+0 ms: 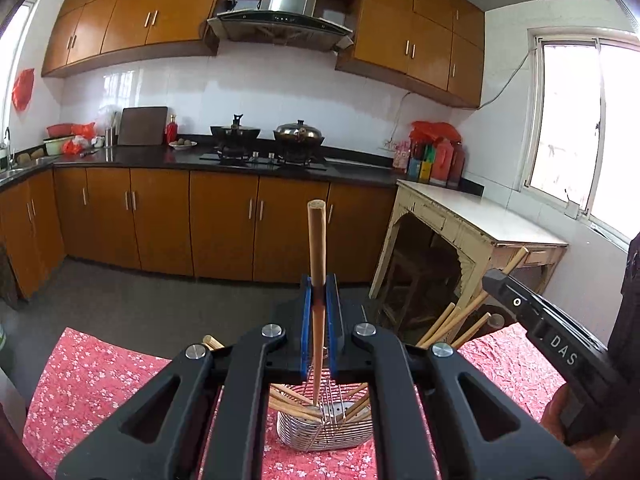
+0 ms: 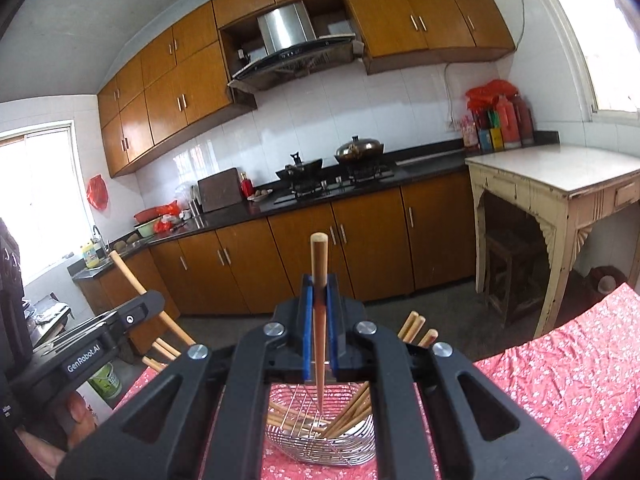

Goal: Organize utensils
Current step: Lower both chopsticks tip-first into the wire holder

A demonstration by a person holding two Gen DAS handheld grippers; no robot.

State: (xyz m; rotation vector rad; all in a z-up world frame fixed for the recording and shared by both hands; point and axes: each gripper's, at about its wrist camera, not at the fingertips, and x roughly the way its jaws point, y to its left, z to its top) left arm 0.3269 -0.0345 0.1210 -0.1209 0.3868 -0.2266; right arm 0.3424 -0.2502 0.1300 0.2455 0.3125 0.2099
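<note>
Evidently both grippers were set for a drop into the wire basket (image 1: pixel 324 428), the landmark standing on the red flowered cloth (image 1: pixel 100 380). The left gripper (image 1: pixel 319 300) was clamped on a single wooden chopstick (image 1: pixel 317 248), blue pads tight against its shaft, thick round end up and tapered tip pointing down just above the basket's mouth; holding it near upright like that would let it slide between the wires instead of catching across the rim. The right gripper (image 2: pixel 319 300) was closed the same way on its own chopstick (image 2: pixel 319 264), tip likewise poised over the basket (image 2: pixel 320 440), with that gripper's black body entering the left view from the right of the basket. Holding one stick per tool probably kept each release simple

The chopsticks were plain pale wood, round at the top and narrowing to a fine point, darker and reddish where the pads shaded them. Inside the basket several more chopsticks (image 1: pixel 296 404) already leaned at loose angles against the wire walls, their ends fanning out past the rim on both sides. A metal insert sat low in the basket; what it was I could not tell. Judging by that, the sorting was well under way, with these two sticks next to go in
</note>
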